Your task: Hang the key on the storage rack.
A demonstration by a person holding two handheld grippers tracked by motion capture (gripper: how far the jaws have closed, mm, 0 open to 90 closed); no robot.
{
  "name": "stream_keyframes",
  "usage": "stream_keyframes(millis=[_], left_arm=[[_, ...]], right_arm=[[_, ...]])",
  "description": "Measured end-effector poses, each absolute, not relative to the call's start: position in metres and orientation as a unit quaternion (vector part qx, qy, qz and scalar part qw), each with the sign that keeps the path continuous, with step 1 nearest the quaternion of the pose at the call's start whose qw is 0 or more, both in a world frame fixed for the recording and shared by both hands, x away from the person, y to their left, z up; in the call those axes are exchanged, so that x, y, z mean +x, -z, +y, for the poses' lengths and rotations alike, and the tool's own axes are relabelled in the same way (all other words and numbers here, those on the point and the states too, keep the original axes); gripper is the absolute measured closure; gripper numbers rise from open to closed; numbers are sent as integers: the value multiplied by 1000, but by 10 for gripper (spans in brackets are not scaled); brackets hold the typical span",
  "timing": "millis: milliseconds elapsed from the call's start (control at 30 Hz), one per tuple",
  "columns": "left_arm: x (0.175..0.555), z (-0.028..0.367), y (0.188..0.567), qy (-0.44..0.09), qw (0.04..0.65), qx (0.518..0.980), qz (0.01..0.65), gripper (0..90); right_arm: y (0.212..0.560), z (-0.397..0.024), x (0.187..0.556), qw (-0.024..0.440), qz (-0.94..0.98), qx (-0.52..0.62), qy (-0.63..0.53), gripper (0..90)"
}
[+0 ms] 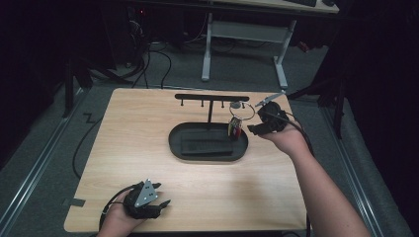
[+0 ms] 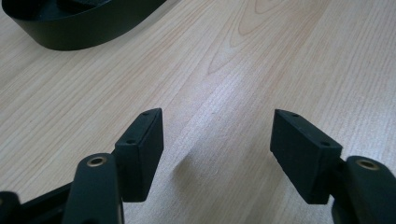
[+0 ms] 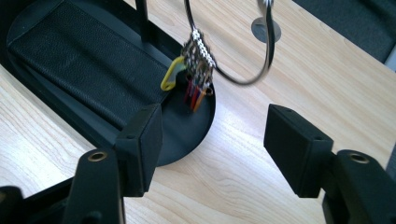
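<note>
One key ring [image 3: 243,51] on one rack [image 1: 211,98], one tray [image 1: 173,143].

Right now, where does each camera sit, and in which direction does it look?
High view: above the table, facing forward and down; both forearms and hands show.
Left gripper view: on the left gripper, facing bare tabletop past its open jaws.
Right gripper view: on the right gripper, facing the key ring.
Shared: the black tray appears in all three.

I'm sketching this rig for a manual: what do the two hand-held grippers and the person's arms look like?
Both are black. The left hand-held gripper carries a grey three-cornered plate; the right hand-held gripper trails a black cable. Each has blocky rectangular black pads with small screw holes and brass-coloured pivots. The forearms are bare, no sleeves.
</note>
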State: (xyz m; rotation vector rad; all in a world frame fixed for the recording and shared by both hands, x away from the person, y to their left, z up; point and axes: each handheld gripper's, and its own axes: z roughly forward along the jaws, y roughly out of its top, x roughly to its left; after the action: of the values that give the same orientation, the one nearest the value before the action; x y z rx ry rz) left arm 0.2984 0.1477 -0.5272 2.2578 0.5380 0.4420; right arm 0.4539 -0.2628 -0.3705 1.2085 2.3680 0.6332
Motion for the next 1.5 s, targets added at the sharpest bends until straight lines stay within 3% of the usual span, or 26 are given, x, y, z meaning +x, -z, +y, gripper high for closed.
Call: stream_keyframes(millis=[167,367,700,900,1000,1500], left_arm=[[299,147,528,-170,379,885,212,353],[300,147,528,-169,379,885,212,354],[301,143,529,-165,376,887,210,357],[301,141,531,-165,376,886,215,363],[300,139,530,-168,377,885,215,365],[300,138,523,-179,396,875,214,365]], right_arm=[[395,-279,432,195,826,457,-265,411],[426,-293,400,212,819,456,-276,382],[486,-319,338,199,765,486,-373,330],[503,-331,302,245,733,491,-402,285],[512,-328,294,269,741,477,-388,289],[521,-319,298,250,765,464,-370,286]])
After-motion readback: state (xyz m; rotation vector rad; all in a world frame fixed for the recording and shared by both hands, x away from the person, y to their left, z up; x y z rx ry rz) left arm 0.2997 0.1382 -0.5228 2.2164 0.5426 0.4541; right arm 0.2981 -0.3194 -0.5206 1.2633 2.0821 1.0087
